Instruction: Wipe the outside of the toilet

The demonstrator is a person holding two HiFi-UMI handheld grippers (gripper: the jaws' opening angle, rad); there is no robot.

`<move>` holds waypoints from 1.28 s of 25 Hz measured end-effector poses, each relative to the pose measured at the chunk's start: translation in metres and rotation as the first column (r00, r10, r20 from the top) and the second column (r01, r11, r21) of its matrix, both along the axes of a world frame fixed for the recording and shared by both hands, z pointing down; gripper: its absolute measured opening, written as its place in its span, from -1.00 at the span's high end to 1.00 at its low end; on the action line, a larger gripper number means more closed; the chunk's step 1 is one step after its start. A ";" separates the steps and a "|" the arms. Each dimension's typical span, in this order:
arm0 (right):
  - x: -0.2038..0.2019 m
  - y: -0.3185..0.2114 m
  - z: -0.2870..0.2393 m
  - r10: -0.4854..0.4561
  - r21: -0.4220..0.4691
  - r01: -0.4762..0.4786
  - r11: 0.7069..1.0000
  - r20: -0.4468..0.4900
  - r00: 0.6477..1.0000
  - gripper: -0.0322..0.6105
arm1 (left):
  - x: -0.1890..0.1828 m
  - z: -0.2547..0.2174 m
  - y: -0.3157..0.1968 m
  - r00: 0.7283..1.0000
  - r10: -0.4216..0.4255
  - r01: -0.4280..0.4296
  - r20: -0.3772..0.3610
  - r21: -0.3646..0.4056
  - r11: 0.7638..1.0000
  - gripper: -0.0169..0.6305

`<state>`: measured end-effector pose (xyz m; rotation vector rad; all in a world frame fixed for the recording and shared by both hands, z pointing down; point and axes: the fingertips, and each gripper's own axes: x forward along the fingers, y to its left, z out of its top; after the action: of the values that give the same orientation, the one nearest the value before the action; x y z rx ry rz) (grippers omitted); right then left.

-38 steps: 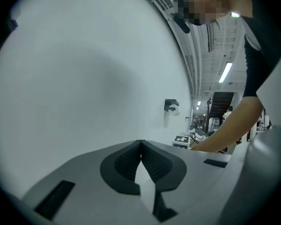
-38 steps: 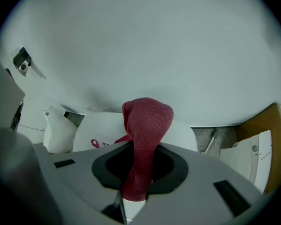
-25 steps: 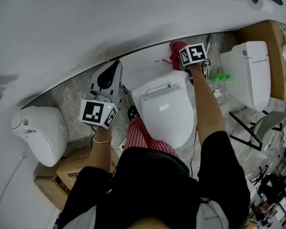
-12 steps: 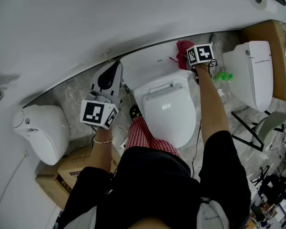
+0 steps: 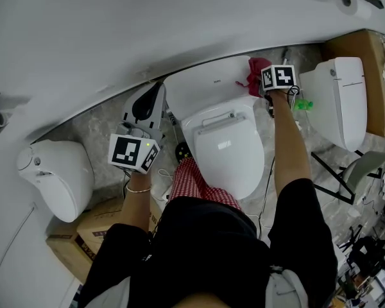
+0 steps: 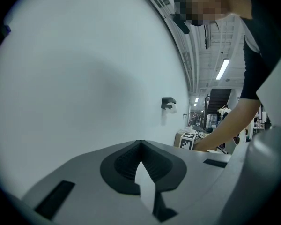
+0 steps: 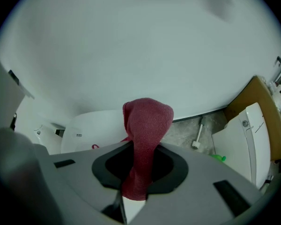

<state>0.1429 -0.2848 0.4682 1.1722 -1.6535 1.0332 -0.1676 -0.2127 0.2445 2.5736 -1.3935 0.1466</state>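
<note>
The white toilet stands in the middle of the head view, its tank [image 5: 202, 85] against the wall and its lid [image 5: 231, 149] closed. My right gripper [image 5: 266, 76] is shut on a red cloth [image 5: 255, 69] that rests on the tank's right end. In the right gripper view the red cloth [image 7: 146, 130] sticks up out of my right gripper [image 7: 139, 149], with the tank [image 7: 96, 128] below and to the left. My left gripper [image 5: 144, 108] hangs left of the toilet, off it. In its own view my left gripper [image 6: 140, 143] is shut on nothing and faces the wall.
A second toilet [image 5: 54, 178] sits at the left and a third [image 5: 339, 98] at the right, by a cardboard box [image 5: 362, 53]. Another box [image 5: 83, 236] lies at the lower left. A green bottle [image 5: 301, 104] and a white brush [image 7: 197, 137] lie on the floor between toilets.
My right gripper has slid the red cloth to the right along the tank's top, to its right end. The left gripper has stayed put.
</note>
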 end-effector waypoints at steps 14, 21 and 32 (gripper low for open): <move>-0.029 0.016 -0.044 0.003 0.136 -0.009 0.991 0.045 0.999 0.63 | -0.008 -0.017 0.027 1.000 0.013 -0.012 -0.024 0.041 0.999 0.93; -0.087 0.037 -0.057 -0.032 0.152 0.013 0.988 0.126 0.991 0.63 | -0.018 -0.032 0.037 1.000 0.012 -0.010 -0.029 0.062 0.998 0.93; -0.199 0.072 -0.042 -0.127 0.129 0.101 0.986 0.209 0.970 0.63 | -0.048 -0.026 0.050 0.999 -0.011 0.014 -0.044 0.064 0.998 0.93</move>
<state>-0.0561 -0.2129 0.4264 1.0539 -1.9528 1.0316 -0.2154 -0.1630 0.2181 2.6026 -1.4208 0.0448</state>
